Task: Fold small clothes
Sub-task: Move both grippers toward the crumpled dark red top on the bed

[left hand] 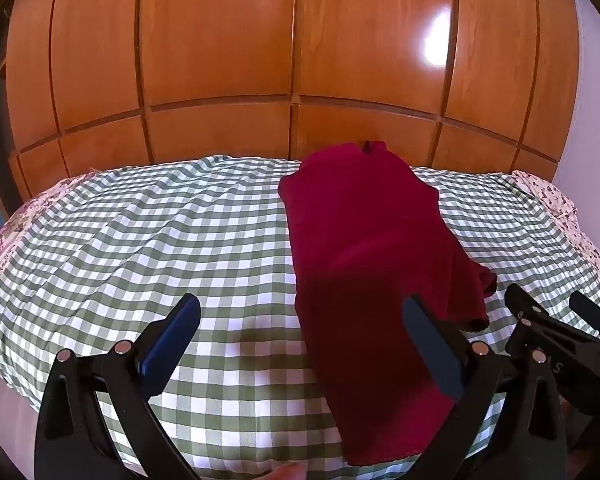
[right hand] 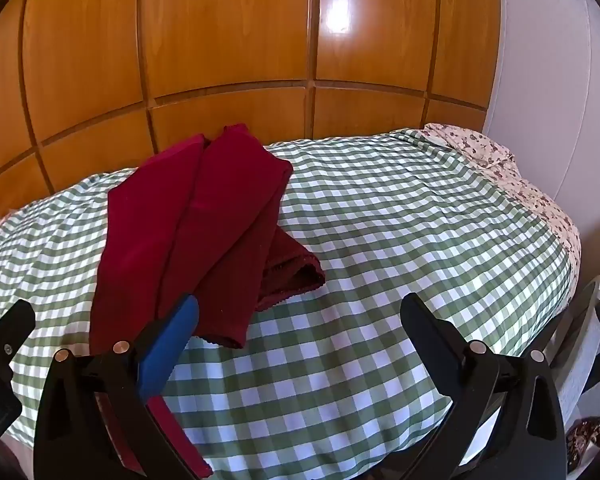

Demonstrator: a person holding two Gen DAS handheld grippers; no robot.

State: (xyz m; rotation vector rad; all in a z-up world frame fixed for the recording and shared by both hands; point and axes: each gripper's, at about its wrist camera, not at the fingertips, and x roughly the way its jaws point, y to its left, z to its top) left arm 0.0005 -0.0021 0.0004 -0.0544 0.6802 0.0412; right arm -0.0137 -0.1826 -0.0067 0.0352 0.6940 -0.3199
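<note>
Both tools are up over the bed, angled down at it. The dark red garment [left hand: 364,240] lies on the green-and-white checked cover [left hand: 140,232], folded lengthwise into a long strip that runs from the near edge toward the wooden wardrobe [left hand: 220,60] behind. From the right wrist view the same garment [right hand: 188,220] shows a crease down its length, and one scalloped hem end sticks out to the side from under the fold.

The left gripper [left hand: 300,344] has its jaws spread wide, nothing pinched; its right-hand blue pad [left hand: 432,348] hangs over the near part of the cloth, though whether it brushes the fabric is hard to judge from this angle. The right gripper [right hand: 300,340] is spread wide as well and empty, its left blue pad [right hand: 168,352] over the garment's near edge, the other finger above bare checks.

Writing? A pale mark like an "S" shows on the right tool's body in the left view; nothing more is legible. A floral sheet [right hand: 472,144] peeks out at the bed's far corner.
</note>
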